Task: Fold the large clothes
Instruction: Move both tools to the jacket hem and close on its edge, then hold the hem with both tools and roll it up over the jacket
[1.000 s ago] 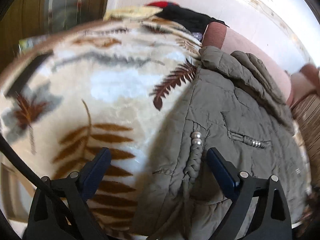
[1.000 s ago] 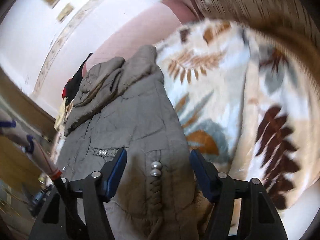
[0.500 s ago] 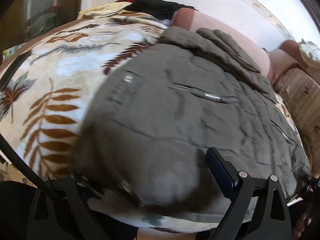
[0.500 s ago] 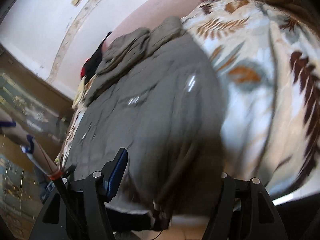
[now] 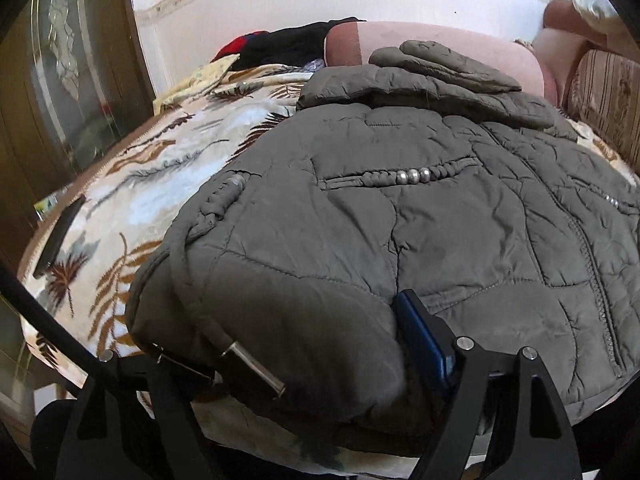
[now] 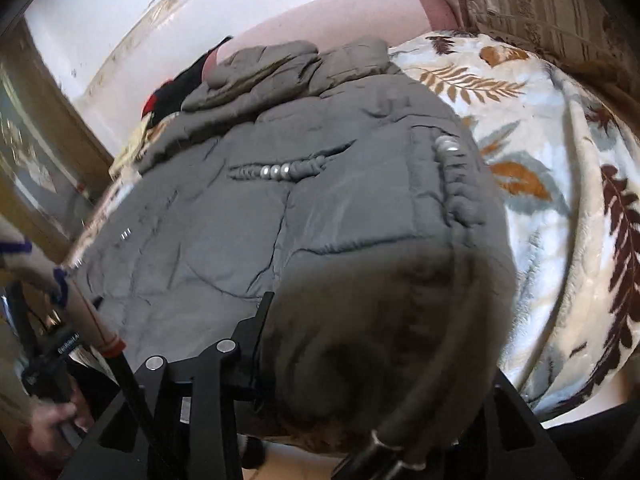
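Observation:
A large olive-grey quilted jacket [image 5: 420, 216] lies spread on a leaf-patterned blanket [image 5: 132, 200], hood toward the far sofa back. My left gripper [image 5: 304, 344] is shut on a bunched fold of the jacket's near left hem; the fabric covers the left finger. My right gripper [image 6: 372, 344] is shut on a bunched fold at the jacket's [image 6: 304, 216] near right hem; fabric hides the right finger. A drawstring with a metal tip [image 5: 256, 368] hangs over the left gripper.
Black and red clothes [image 5: 288, 44] are piled at the back by a pink cushion [image 5: 440, 44]. A striped sofa arm [image 6: 540, 8] is at the right. A dark flat object [image 5: 60, 236] lies on the blanket's left edge. A glass cabinet [image 5: 68, 80] stands left.
Both grippers have gone from open above the jacket's sides to shut on its near hem corners, and both have drawn back toward the near edge of the bed.

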Demonstrator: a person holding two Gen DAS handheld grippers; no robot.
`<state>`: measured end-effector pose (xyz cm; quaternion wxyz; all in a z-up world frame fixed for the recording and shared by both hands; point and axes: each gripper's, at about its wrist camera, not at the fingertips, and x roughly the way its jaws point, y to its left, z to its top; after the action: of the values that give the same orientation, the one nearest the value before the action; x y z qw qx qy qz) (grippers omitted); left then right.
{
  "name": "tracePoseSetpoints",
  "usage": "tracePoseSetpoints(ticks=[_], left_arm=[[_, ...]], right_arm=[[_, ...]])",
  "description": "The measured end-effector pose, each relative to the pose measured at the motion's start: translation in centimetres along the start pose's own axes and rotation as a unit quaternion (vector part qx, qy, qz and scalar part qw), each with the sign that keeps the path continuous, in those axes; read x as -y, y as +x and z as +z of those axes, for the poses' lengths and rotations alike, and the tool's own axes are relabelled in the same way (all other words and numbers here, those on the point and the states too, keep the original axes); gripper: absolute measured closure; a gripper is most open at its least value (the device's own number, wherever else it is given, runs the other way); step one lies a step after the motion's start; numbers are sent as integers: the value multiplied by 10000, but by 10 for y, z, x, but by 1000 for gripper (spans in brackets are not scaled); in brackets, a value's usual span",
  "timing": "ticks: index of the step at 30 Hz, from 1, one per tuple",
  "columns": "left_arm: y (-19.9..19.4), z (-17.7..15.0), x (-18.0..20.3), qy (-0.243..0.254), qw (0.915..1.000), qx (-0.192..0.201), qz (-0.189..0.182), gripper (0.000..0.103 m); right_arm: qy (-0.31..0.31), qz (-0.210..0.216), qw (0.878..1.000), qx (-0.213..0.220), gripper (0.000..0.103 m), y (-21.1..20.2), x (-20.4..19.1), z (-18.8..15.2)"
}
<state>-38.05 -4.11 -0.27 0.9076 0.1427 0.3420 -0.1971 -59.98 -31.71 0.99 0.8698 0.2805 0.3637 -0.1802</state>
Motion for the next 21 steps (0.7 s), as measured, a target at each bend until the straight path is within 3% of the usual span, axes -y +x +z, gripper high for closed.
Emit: tracePoseSetpoints(ticks=[10, 21], left_arm=[[3, 1, -1, 8, 10000, -56, 44, 20], [3, 1, 2, 52, 9999, -84, 112, 17]], right_arm=[[-608, -574, 9964, 143, 50, 8, -13, 1], [-742, -705, 9945, 219, 50, 6, -18, -1]])
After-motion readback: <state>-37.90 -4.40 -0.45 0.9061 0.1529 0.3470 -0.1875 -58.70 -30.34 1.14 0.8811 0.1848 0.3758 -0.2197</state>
